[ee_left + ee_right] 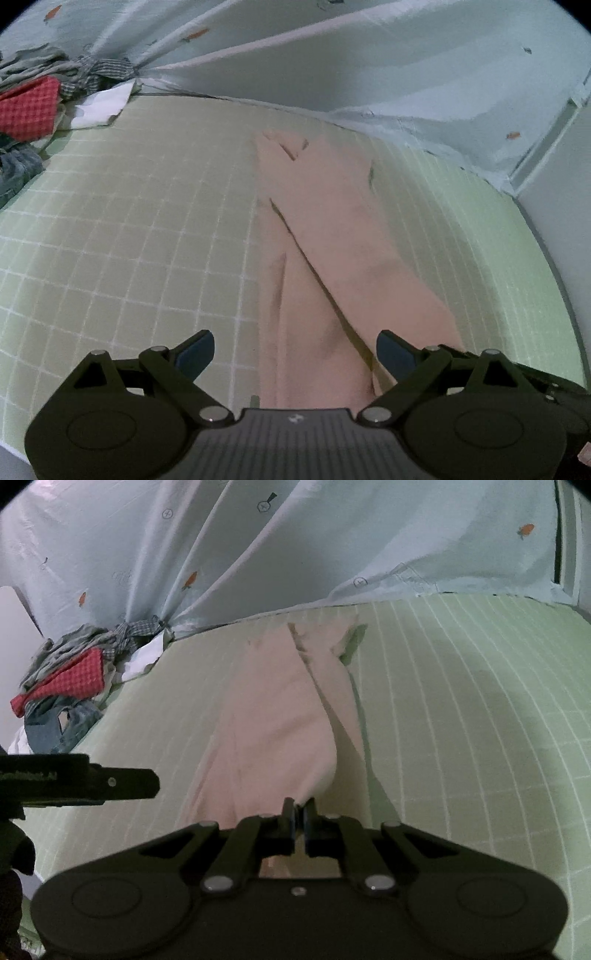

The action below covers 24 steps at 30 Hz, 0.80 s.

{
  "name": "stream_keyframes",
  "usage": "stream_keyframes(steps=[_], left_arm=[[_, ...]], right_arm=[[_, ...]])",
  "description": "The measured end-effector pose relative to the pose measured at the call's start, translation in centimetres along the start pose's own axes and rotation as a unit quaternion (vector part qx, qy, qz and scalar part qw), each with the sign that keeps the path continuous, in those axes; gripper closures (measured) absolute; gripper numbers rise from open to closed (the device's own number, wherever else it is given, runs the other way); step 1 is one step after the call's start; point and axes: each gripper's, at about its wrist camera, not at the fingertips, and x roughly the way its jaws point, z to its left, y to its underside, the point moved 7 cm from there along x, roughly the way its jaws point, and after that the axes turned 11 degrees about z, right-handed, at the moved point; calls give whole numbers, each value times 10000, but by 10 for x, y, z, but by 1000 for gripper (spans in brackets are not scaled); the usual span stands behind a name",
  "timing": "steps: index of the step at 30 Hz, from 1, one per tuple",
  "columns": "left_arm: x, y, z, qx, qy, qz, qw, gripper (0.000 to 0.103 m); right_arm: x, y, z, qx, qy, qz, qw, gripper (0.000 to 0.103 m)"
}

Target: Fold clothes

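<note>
1. Across the green gridded mat (129,221) on the desk, the pink garment (332,236) lies as a long strip. Its long axis runs straight away from both grippers toward the pale curtain (295,554).
2. Far end of the garment points at the curtain; near end sits at the grippers. A lengthwise fold crease runs down it.
3. Pile of other clothes (66,686) sits well apart, far left.
4. Right gripper (299,821): jaws pinched together on the garment's near edge, cloth lifted into a hump.
5. Left gripper (295,354): jaws spread wide, holding nothing, straddling the near end. Judged nearer the left edge for the next grab.
</note>
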Motion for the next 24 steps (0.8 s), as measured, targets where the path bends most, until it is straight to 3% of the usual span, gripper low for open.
stream_keyframes(steps=[16,24], left_arm=[[24,44,-3,-48,-316,545,9980,9],[39,58,0,5,-380,823,9959,9]], right_arm=[[14,45,-20,336,-108,552,9979,97],[20,55,-22,109,266,696,9972,90]])
